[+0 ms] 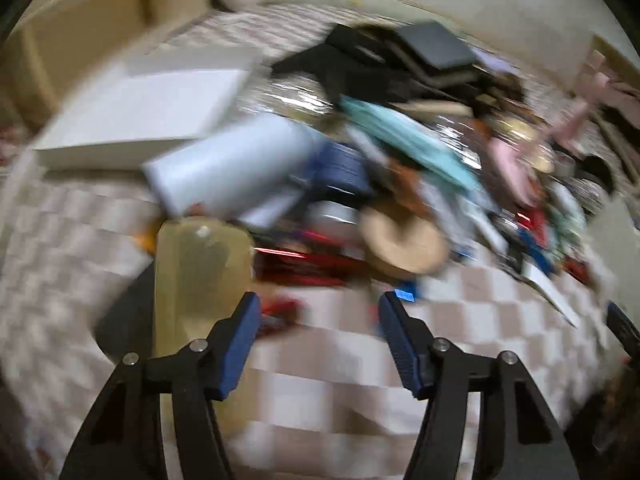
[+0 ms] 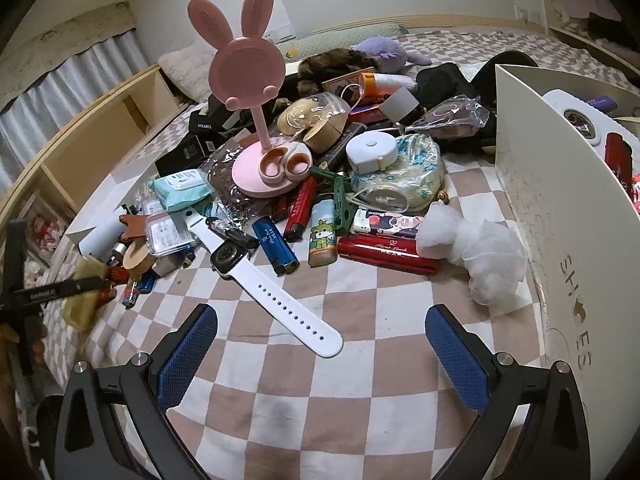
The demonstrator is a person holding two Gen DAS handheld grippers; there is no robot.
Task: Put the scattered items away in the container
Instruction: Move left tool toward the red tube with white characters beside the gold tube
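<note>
The left claw [image 1: 318, 344], its blue pads apart with nothing between them and a yellowish translucent piece [image 1: 202, 276] outside its left finger, and the right claw [image 2: 320, 356], spread empty above the checkered bed [image 2: 360, 412], face the scattered items [image 2: 280, 208] awaiting the white box [image 2: 560, 216] at right.

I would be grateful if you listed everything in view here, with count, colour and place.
Bunny stand: one, pink, upright in the pile.
Scissors: one, beige and orange, on the stand's base.
Watch: one, white strap, at the pile's front.
Lighters: several, blue and red, behind the watch.
Wipes pack: one, teal, left of the stand.
Mesh sponge: one, white, beside the box.
Box: one, white, right edge, already holding things.
Bedcover: one, pink-white checks, underneath everything.
Left gripper: open, empty, view blurred.
Right gripper: open, empty, near the watch strap.
</note>
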